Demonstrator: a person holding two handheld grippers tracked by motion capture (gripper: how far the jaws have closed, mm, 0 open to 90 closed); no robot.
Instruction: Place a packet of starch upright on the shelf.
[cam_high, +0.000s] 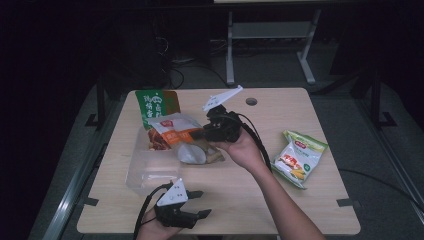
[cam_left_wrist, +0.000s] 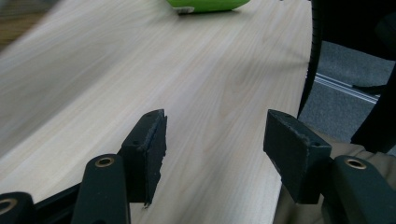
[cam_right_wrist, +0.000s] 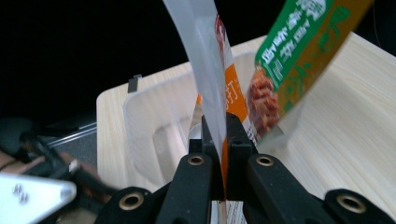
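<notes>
Right gripper (cam_right_wrist: 215, 135) clamped on orange snack pouch (cam_high: 171, 131), pouch hanging above clear container (cam_high: 142, 172); left gripper (cam_left_wrist: 212, 140) apart, empty, near table (cam_left_wrist: 116, 70) edge.

Counter (cam_high: 280, 200): pale wood-grain top with rounded corners and a small round hole (cam_high: 251, 101) near its far edge; dark floor around it.
Clear plastic tub (cam_high: 145, 172): stands directly on the left half of the counter, open side up.
Green snack bag (cam_high: 156, 106): at the far left, behind the tub, leaning over its far rim; whether its lower edge rests on the counter cannot be told.
Yellow-green snack bag (cam_high: 299, 159): lies flat on the right half, well apart from the tub, near the right edge.
Near edge: bare wood in the left gripper view, a green bag edge (cam_left_wrist: 205, 4) at the far end.
</notes>
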